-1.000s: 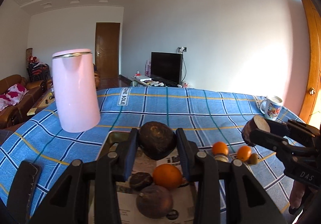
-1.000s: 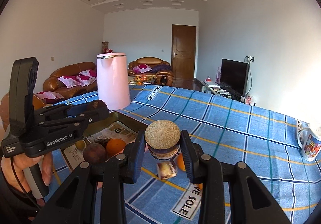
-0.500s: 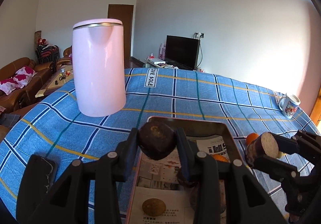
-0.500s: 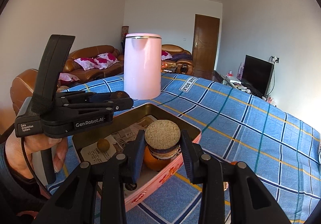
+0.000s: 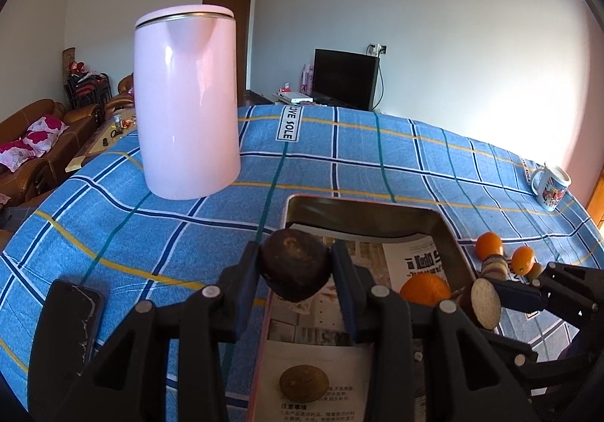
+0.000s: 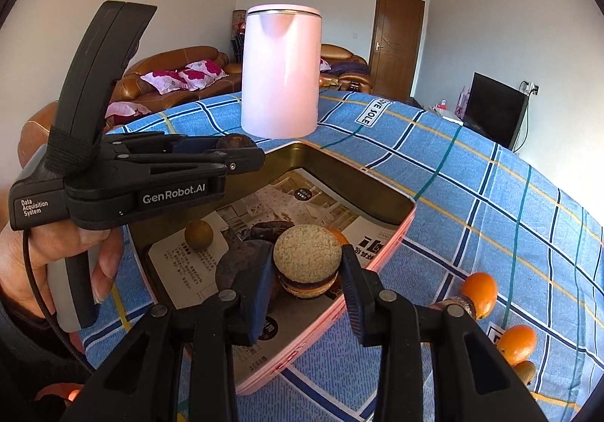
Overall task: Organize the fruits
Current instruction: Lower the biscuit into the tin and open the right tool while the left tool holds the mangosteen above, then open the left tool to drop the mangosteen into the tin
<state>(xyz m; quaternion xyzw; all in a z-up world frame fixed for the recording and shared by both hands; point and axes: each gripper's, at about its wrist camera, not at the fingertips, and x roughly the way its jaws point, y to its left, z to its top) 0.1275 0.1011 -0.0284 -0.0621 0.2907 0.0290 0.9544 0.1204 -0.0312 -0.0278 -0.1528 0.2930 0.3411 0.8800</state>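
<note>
Counting the fruit in the right wrist view: two small oranges [image 6: 479,289] lie on the cloth at the lower right, one larger orange [image 5: 424,289] sits inside the pink rectangular metal tin [image 6: 381,255], one small round brown fruit [image 6: 199,235] rests on the printed paper lining at the tin's left, and a dark wrinkled fruit [image 6: 271,229] lies near the tin's middle.

Two hand-held grippers are in use. The left hand-held gripper [image 5: 296,269] is closed narrowly on a dark brown round fruit [image 5: 294,267], held above the tin's near left edge at the centre of its own view. The right hand-held gripper [image 6: 307,267] clamps a cut piece of fruit with a pale tan flat face and dark purple skin [image 6: 307,257], held over the tin's near side at the lower centre of the frame.

A blue checked cloth with yellow and green lines [image 5: 339,150] covers the worktop. One tall pale pink kettle [image 5: 187,101] stands at the upper left, one printed white mug [image 5: 551,184] at the far right edge. Behind are a brown leather sofa [image 6: 177,74], a dark wooden door [image 6: 396,44] and a black television [image 5: 345,78].
</note>
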